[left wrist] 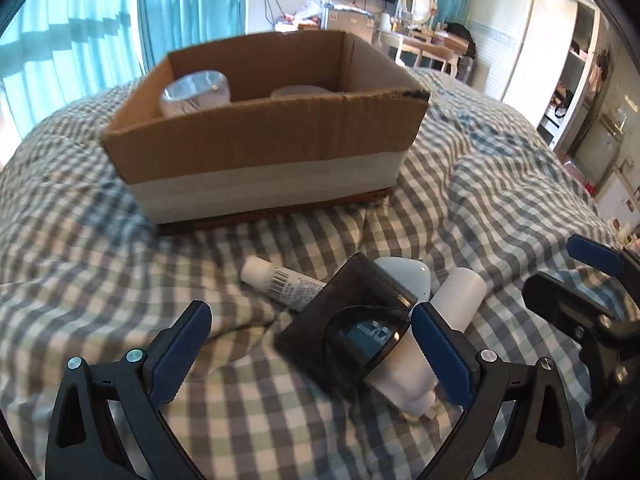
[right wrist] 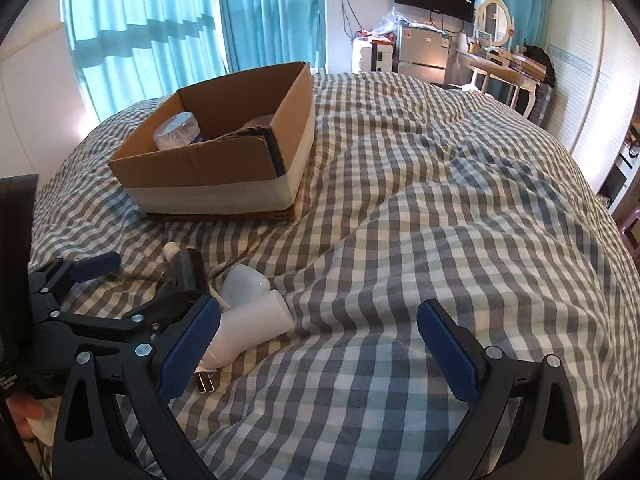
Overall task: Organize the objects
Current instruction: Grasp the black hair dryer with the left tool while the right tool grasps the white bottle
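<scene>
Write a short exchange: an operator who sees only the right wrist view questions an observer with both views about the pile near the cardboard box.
Operator: What is the dark thing by the left gripper?
Observer: A pair of sunglasses resting on a dark flat object, between the fingers of the open left gripper.
Operator: And the white tip beyond it?
Observer: That is a white tube with a barcode label, lying flat on the checked bedcover.
</scene>
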A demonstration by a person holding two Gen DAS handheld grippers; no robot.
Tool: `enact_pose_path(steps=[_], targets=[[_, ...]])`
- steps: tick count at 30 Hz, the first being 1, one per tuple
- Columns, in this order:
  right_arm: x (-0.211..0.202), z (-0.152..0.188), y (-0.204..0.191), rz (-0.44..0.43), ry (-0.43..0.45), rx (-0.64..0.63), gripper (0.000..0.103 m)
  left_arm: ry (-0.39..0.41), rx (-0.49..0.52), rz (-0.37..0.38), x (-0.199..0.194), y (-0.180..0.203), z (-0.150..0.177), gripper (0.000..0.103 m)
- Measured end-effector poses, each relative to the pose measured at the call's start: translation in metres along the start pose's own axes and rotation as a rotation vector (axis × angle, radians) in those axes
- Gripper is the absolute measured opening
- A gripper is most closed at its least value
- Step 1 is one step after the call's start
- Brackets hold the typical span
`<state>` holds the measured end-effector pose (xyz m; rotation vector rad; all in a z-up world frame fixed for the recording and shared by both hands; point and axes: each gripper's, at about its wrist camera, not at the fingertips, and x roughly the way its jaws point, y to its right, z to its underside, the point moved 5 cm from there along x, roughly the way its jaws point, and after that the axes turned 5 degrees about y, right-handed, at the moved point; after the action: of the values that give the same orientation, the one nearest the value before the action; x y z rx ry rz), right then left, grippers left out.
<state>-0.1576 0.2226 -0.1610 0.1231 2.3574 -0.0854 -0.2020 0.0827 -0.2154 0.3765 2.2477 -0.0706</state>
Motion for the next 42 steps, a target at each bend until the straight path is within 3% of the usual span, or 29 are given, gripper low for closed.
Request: enact_pose_path(steps=[6, 8, 11, 12, 13, 21, 25, 30, 35, 42], targets=[[0.007, 0.002, 0.004, 0.001, -0.022, 0.029, 0.099, -0.076, 0.025, -0.035, 0.027, 0.002, 0.005, 0.101], [0.009, 0.003, 0.005, 0.005, -0.030, 0.033, 0.099, -0.106, -0.002, -0.012, 0.032, -0.002, 0.009, 0.094], [0.011, 0.004, 0.003, 0.014, -0.035, 0.024, 0.099, -0.126, 0.000, 0.001, 0.030, -0.002, 0.014, 0.068], [0.011, 0.004, 0.002, 0.016, -0.036, 0.019, 0.099, -0.129, 0.006, 0.015, 0.029, -0.001, 0.015, 0.051], [0.012, 0.005, 0.001, 0.019, -0.036, 0.015, 0.099, -0.137, 0.010, 0.021, 0.027, 0.001, 0.017, 0.049], [0.002, 0.005, -0.007, 0.014, -0.013, -0.013, 0.099, -0.068, -0.036, 0.034, -0.016, -0.008, 0.013, 0.048], [0.003, 0.008, -0.022, -0.006, -0.044, -0.025, 0.099, -0.041, -0.071, 0.070, -0.041, -0.015, 0.007, 0.048], [0.013, 0.015, -0.042, 0.009, -0.079, -0.078, 0.099, 0.041, -0.055, 0.062, -0.075, -0.025, -0.005, 0.048], [0.023, 0.017, -0.052, -0.005, -0.120, -0.064, 0.099, 0.094, -0.077, -0.034, -0.084, -0.047, -0.018, 0.048], [0.049, 0.027, -0.076, 0.001, -0.190, -0.075, 0.099, 0.103, -0.101, -0.084, -0.081, -0.067, -0.016, 0.048]])
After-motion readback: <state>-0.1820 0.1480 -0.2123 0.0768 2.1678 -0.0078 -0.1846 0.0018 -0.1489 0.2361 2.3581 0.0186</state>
